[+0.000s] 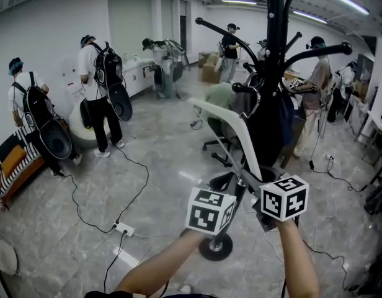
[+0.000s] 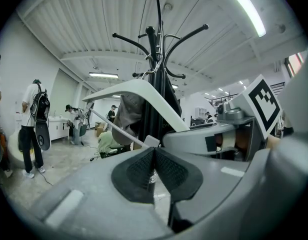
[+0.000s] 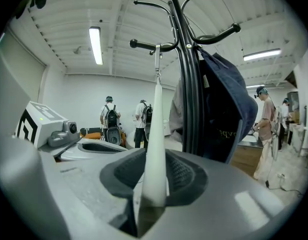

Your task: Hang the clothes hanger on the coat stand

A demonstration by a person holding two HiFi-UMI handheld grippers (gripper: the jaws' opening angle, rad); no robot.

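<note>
The left arm (image 1: pixel 159 270) and right arm (image 1: pixel 301 262) rise from the bottom of the head view, with no sleeves on the forearms. A sliver of dark clothing shows at the bottom edge. Each hand carries a smooth grey tool. The left gripper (image 2: pixel 154 160) and right gripper (image 3: pixel 155 176) have black, finely ribbed pads (image 2: pixel 136 171). The left cube (image 1: pixel 210 211) and right cube (image 1: pixel 284 197) are white with black square markers.
</note>
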